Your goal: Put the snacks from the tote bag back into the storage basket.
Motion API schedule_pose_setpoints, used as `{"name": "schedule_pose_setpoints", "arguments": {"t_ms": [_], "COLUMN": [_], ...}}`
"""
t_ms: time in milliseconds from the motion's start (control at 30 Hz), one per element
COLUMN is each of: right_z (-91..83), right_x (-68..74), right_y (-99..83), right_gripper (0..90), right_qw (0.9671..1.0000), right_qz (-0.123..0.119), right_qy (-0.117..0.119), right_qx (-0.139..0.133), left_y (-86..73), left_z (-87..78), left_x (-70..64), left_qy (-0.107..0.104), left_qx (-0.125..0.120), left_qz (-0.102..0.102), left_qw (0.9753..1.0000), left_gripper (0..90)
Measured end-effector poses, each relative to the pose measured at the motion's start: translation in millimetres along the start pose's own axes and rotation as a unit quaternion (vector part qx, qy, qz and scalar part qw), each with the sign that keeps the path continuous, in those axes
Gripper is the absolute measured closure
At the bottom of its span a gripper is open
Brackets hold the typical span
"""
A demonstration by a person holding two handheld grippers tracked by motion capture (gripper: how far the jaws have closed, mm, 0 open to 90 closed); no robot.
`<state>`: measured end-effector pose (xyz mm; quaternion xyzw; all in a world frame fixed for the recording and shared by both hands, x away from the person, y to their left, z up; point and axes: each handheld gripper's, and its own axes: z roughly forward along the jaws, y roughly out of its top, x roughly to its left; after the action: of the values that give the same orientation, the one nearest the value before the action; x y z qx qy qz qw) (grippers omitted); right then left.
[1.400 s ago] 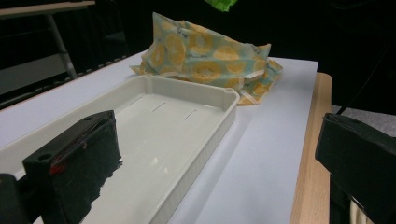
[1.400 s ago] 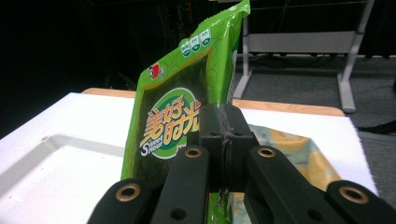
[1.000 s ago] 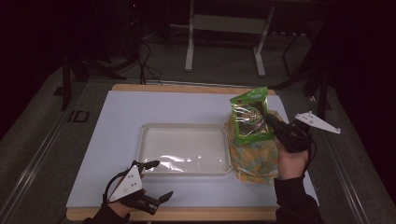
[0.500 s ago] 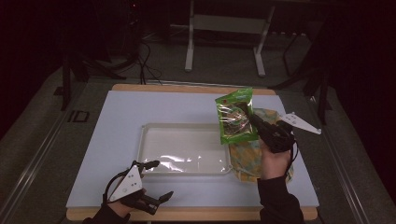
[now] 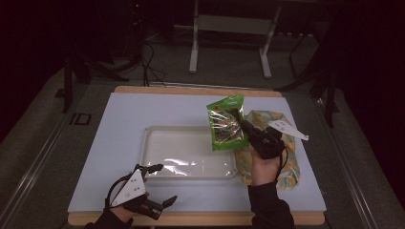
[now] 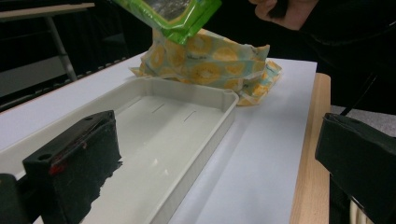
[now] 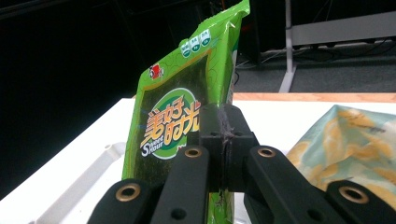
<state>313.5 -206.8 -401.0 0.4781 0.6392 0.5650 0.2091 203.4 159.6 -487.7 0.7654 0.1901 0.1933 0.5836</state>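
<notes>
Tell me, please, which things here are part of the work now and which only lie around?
In use:
- right gripper, shut on the green foil snack packet
- shallow white plastic tray, beside the packet

Lying about:
- yellow patterned bag on the white table mat
- left gripper, open, holding nothing

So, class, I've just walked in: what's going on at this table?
A person works with two hand-held grippers. The right gripper is shut on a green snack packet, holding it in the air above the right end of the white tray. A yellow patterned bag lies beside the tray. The left gripper waits open near the table's front edge.
</notes>
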Motion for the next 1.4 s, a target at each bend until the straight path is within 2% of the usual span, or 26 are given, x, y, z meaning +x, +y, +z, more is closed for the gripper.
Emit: {"name": "schedule_pose_setpoints", "arguments": {"t_ms": [167, 400, 500, 567, 667, 733, 833, 900, 1167, 1400], "right_z": [6.8, 12.9, 16.8, 20.6, 25.4, 26.6, 28.8, 30.8, 38.8, 41.1], "right_x": [4.2, 5.3, 6.0, 5.2, 3.4, 3.6, 5.7, 5.8, 5.6, 5.0], "right_y": [-9.9, -28.9, -37.1, -43.2, -51.8, -57.2, -65.4, -71.1, -92.1, -107.3], "right_gripper": [89.1, 89.1, 89.1, 89.0, 89.0, 89.0, 89.0, 89.1, 89.0, 89.0], "right_qw": [0.9999, 0.9996, 0.9994, 0.9990, 0.9984, 0.9983, 0.9987, 0.9983, 0.9971, 0.9963], "right_qz": [0.009, 0.027, 0.031, 0.036, 0.050, 0.054, 0.047, 0.051, 0.069, 0.066], "right_qy": [0.004, 0.008, 0.011, 0.024, 0.024, 0.016, 0.008, 0.011, -0.009, -0.022], "right_qx": [0.003, -0.009, -0.004, -0.004, 0.008, 0.012, 0.019, 0.024, 0.033, 0.051], "left_y": [0.0, 0.0, 0.0, 0.0, 0.1, 0.1, 0.2, 0.3, 0.2, 0.3], "left_z": [0.0, 0.3, 0.2, 0.1, -0.1, -0.1, 0.0, 0.1, 0.3, -0.2], "left_x": [0.1, -0.3, -0.3, -0.3, -0.2, -0.3, -0.3, -0.5, -1.0, -1.5], "left_qy": [-0.001, -0.002, -0.002, -0.002, -0.002, -0.002, -0.003, -0.003, -0.005, -0.005], "left_qx": [0.000, 0.000, 0.001, 0.001, 0.000, 0.000, 0.000, 0.000, 0.001, -0.001], "left_qz": [0.001, 0.000, 0.000, 0.000, -0.001, 0.000, 0.000, 0.000, 0.001, 0.001], "left_qw": [1.0000, 1.0000, 1.0000, 1.0000, 1.0000, 1.0000, 1.0000, 1.0000, 1.0000, 1.0000], "left_gripper": [0.3, 0.3, 0.3, 0.3, 0.3, 0.3, 0.3, 0.3, 0.3, 0.3]}}
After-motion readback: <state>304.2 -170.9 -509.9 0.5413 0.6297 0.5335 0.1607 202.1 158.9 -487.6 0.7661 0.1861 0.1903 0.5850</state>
